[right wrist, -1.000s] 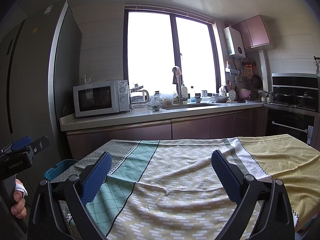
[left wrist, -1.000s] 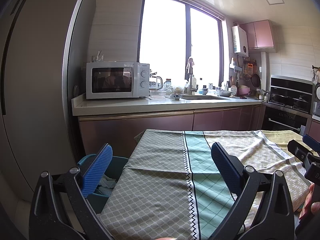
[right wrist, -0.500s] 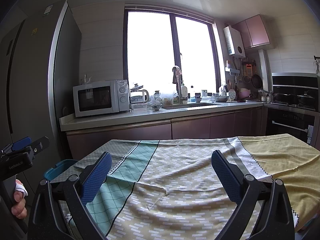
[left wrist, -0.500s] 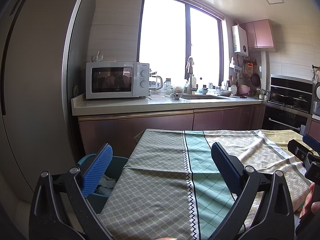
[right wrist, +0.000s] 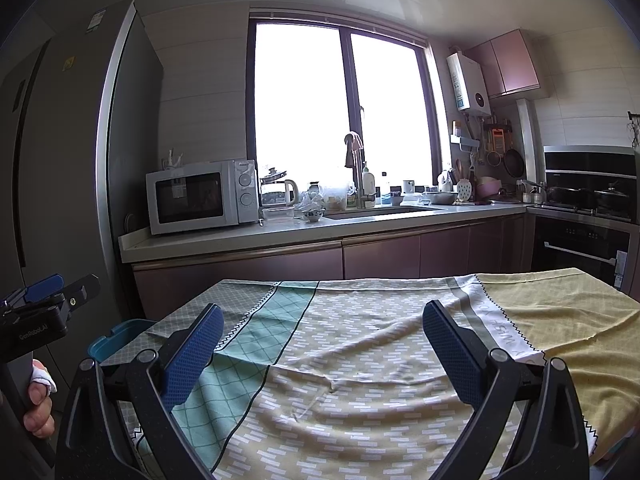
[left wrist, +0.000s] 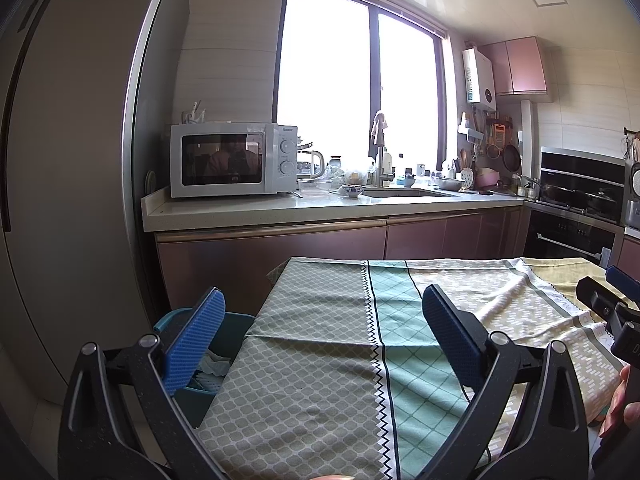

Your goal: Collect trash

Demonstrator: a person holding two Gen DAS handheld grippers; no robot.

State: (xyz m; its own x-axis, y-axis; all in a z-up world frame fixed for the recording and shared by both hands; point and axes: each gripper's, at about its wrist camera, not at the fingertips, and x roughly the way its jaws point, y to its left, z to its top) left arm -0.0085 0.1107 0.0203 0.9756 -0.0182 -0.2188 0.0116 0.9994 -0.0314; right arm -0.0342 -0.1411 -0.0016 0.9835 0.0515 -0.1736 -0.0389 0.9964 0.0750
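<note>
One blue bin (left wrist: 236,322) beside table holds crumpled paper (left wrist: 212,368); both tongs spread, empty.

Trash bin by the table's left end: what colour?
Teal-blue bin, crumpled white paper inside; shows best in the left wrist view.

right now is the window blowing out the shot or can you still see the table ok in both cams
Left wrist view: the window is pure white, nothing outside readable, yet the tablecloth pattern is clear. Right wrist view: same blown window, cloth well lit; fisheye bends the fridge edge and darkens the corners.
</note>
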